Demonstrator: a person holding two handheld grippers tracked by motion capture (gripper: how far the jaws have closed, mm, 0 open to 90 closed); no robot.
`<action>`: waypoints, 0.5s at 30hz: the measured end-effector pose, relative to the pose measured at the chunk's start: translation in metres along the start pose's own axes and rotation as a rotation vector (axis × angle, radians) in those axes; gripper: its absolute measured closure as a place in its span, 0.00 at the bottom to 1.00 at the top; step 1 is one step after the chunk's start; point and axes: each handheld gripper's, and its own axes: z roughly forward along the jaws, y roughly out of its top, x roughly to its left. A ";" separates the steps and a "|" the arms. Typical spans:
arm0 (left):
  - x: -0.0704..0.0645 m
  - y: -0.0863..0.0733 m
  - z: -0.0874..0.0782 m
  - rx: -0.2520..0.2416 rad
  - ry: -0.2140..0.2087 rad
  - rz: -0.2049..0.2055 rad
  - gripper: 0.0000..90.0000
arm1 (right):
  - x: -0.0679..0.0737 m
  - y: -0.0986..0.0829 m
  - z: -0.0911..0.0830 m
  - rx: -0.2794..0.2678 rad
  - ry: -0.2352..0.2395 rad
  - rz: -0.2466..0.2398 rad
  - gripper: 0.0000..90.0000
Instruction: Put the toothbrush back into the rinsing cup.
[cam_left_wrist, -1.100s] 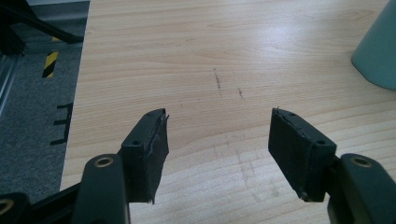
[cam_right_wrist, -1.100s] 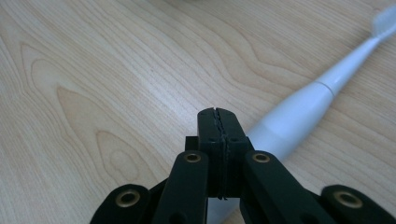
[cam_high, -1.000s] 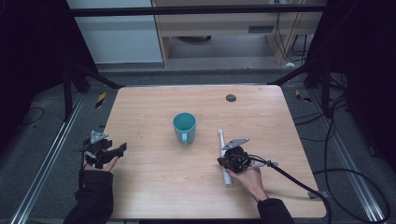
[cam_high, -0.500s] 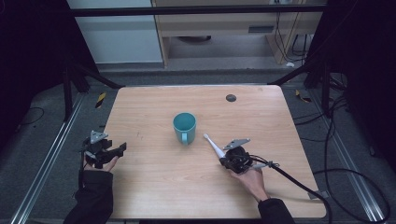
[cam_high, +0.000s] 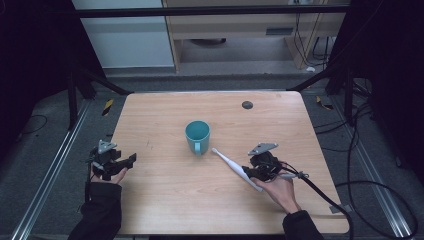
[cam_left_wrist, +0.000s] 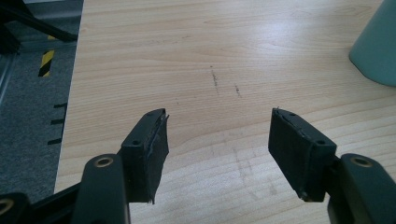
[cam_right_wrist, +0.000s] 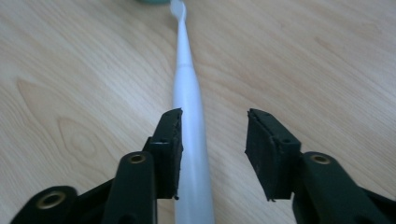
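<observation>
A white electric toothbrush lies flat on the wooden table, its head pointing up-left toward a teal mug at the centre. My right gripper straddles the handle's lower part. In the right gripper view the toothbrush runs between the jaws of the right gripper, against the left one, with a gap to the right one, so it stands open. My left gripper hovers at the table's left edge, open and holding nothing. The mug's side shows at the far right.
A small dark round mark sits near the table's far edge. The right gripper's black cable trails off to the right. Black frame legs and metal rails flank the table on the floor.
The toothbrush has swung from lying nearly straight away from me to a diagonal, its head now close to the mug's handle. My right gripper turned with it. The left gripper stayed put.
</observation>
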 end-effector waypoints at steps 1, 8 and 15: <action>0.000 0.000 0.000 0.000 -0.002 -0.002 0.41 | -0.001 0.000 0.000 0.021 -0.001 -0.009 0.58; 0.000 0.001 0.000 0.002 -0.005 0.003 0.41 | -0.004 0.001 0.005 0.102 0.013 -0.019 0.49; -0.001 0.001 0.002 0.005 -0.008 0.001 0.41 | -0.005 0.003 0.013 0.153 0.047 -0.011 0.46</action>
